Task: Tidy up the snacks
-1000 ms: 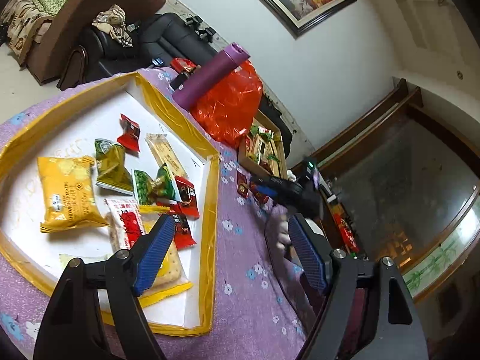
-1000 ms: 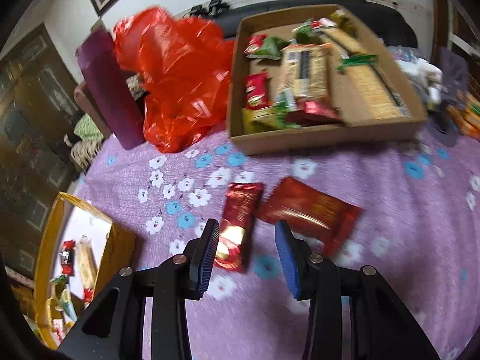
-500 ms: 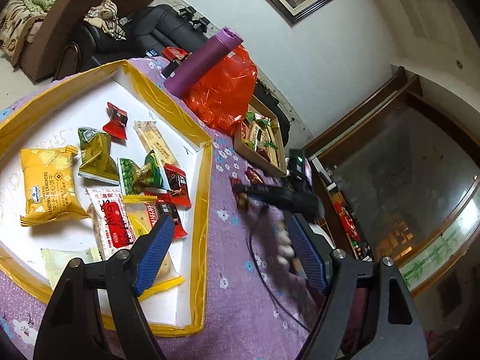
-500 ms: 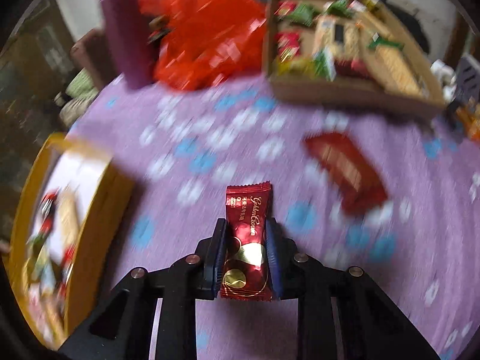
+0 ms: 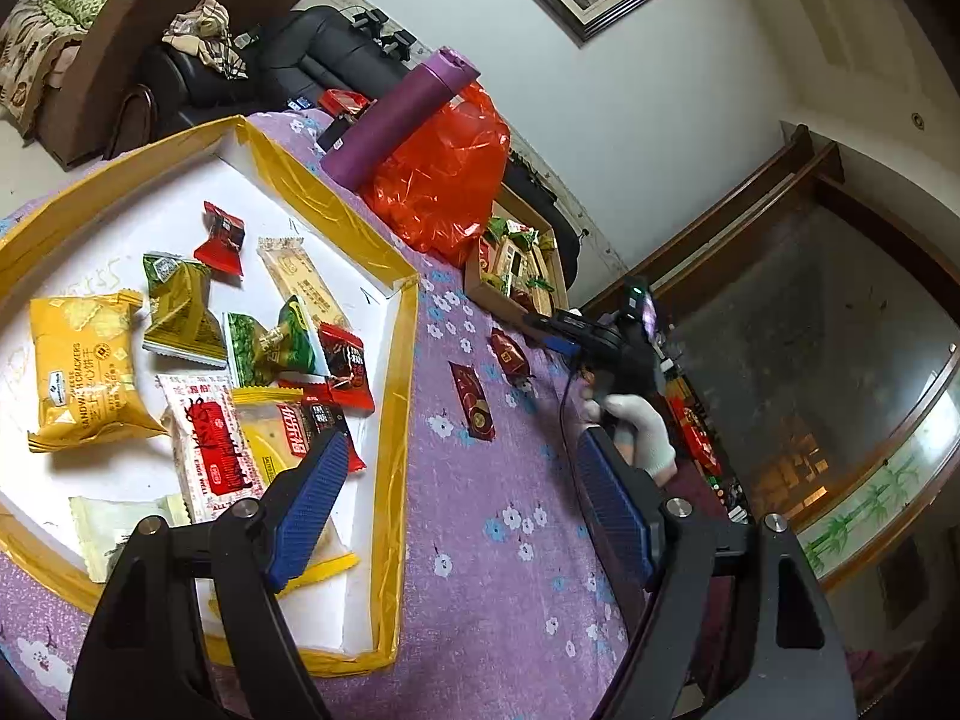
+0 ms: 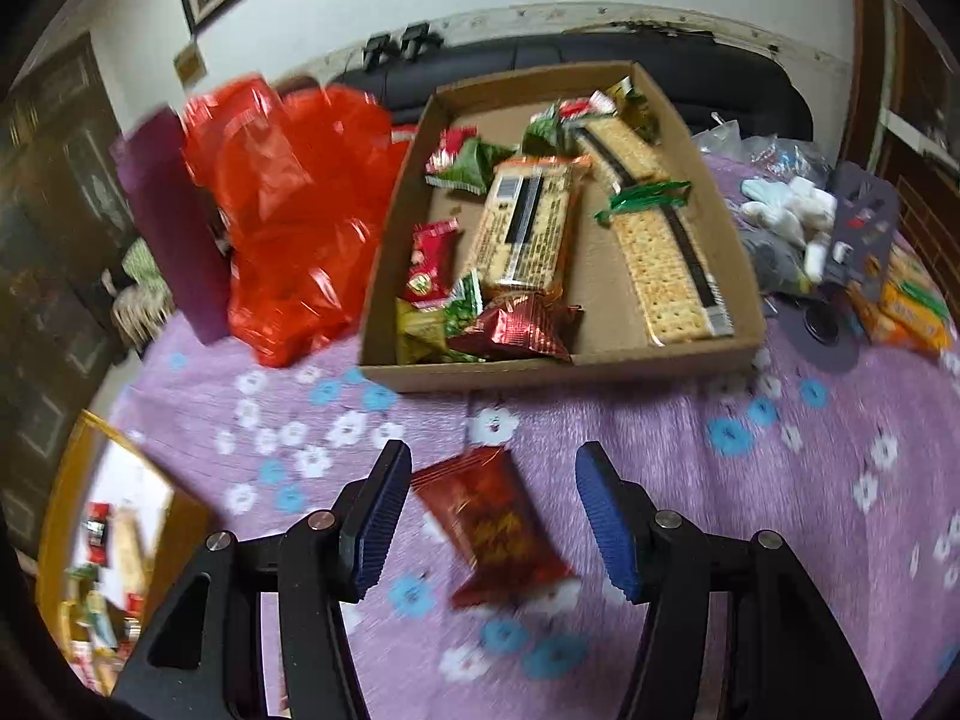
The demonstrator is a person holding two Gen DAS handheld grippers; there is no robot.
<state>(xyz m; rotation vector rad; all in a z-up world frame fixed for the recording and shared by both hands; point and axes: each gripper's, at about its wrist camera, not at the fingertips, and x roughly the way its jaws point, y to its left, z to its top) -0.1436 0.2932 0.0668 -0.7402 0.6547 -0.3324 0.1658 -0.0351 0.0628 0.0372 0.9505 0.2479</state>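
On the purple tablecloth, right claw straddles red snack, spread.

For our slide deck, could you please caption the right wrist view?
Open right gripper straddles a red snack packet on the purple floral tablecloth, facing a cardboard tray of snacks.

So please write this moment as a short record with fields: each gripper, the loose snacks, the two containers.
left gripper: open, holds nothing
right gripper: open, over a red packet
loose on cloth: red packet, dark red candy
cardboard box: crackers, mixed snacks
yellow-edged tray: many packets
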